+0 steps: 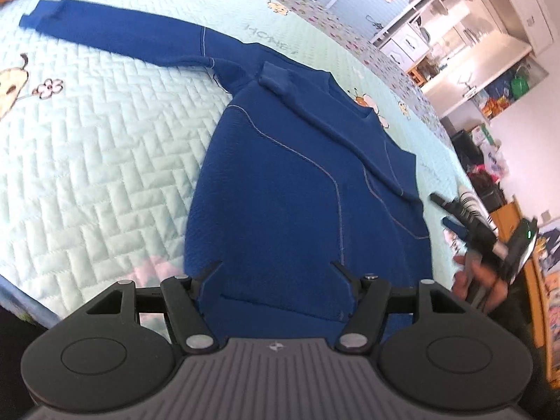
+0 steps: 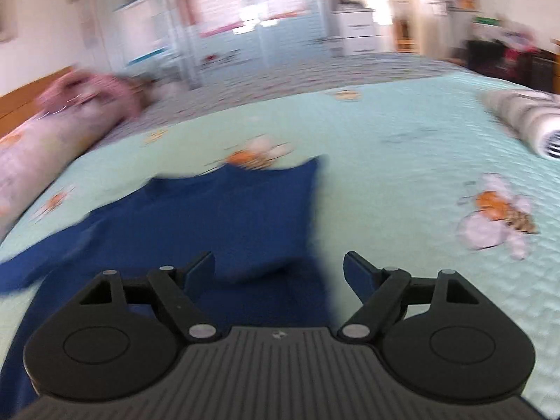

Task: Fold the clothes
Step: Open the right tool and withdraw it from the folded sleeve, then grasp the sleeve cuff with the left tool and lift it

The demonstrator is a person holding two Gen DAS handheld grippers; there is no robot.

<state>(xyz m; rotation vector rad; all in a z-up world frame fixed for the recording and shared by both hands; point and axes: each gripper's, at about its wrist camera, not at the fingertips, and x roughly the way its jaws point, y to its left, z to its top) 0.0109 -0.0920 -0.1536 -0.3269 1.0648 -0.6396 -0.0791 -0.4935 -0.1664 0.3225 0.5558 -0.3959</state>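
Mid-fold on a blue sweater (image 1: 297, 182), spread flat on the bed's quilted cover (image 1: 105, 147). One sleeve already laid across the chest (image 1: 315, 112), the other sleeve (image 1: 115, 31) stretched out far left. Left claw (image 1: 276, 273) hovering open over the near hem, nothing pinched between the blue pads. Right claw (image 2: 280, 266) also open and empty, blurred in its own view, poised at the sweater's right edge; seen from the left wrist beside the garment with a hand (image 1: 472, 280) behind it. Likely next: reach for the far-left sleeve and bring it in over the body, taking only one layer. Around: a long pink bolster (image 2: 52, 133) far left, a striped roll of cloth (image 2: 525, 119) far right, both well apart from the sweater. Nothing blocking.
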